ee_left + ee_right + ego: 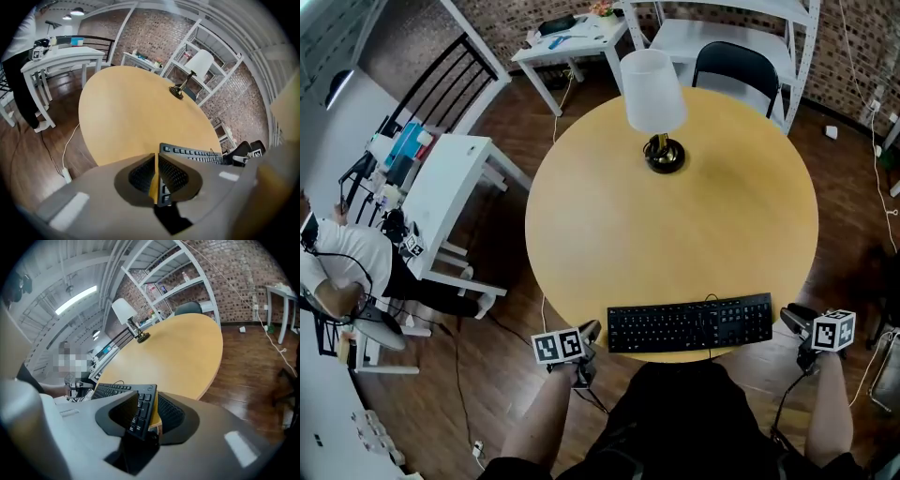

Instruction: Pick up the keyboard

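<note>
Starting left: spotting the left tool (pixel 589 333) just off the near rim of the round yellow surface (pixel 675 225), jaws down to a thin slit, apparently clamping nothing, though hard to judge with a corner of the keyboard (pixel 690 323) peeking through. Moving across: black, full-width, lying flat along that near rim, low keys in neat rows, thin cable looping off the back edge. Over at the right: finding the right tool (pixel 795 321) parted about midway, straddling the right-hand end, with a sliver of yellow beside one pad, so not clamped.
</note>
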`<act>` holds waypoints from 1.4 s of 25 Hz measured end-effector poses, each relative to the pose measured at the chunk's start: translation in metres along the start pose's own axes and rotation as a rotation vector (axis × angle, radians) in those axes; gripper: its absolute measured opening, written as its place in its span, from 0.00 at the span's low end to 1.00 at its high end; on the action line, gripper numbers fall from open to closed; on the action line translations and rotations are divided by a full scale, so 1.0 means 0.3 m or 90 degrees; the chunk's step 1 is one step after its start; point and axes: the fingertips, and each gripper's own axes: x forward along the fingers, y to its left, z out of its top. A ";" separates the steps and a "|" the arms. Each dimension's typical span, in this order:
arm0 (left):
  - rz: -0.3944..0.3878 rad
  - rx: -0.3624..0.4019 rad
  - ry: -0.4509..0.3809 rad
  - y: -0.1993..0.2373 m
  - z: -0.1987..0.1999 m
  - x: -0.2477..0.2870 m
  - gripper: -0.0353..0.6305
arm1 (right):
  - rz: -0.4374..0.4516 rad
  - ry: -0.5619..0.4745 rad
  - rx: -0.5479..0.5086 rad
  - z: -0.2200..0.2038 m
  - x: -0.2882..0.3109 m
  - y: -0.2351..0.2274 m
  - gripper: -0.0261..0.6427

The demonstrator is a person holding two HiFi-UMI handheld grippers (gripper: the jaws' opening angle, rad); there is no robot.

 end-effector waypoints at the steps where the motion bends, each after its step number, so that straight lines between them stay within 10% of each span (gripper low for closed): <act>1: -0.012 0.005 0.014 0.011 -0.005 0.013 0.16 | 0.000 0.014 0.000 -0.009 0.012 0.001 0.24; 15: -0.166 0.048 0.129 0.020 -0.004 0.041 0.17 | 0.063 0.080 0.069 -0.067 0.170 -0.014 0.38; 35: -0.118 0.142 0.182 0.048 -0.050 0.070 0.19 | 0.123 0.129 0.058 -0.048 0.183 0.000 0.38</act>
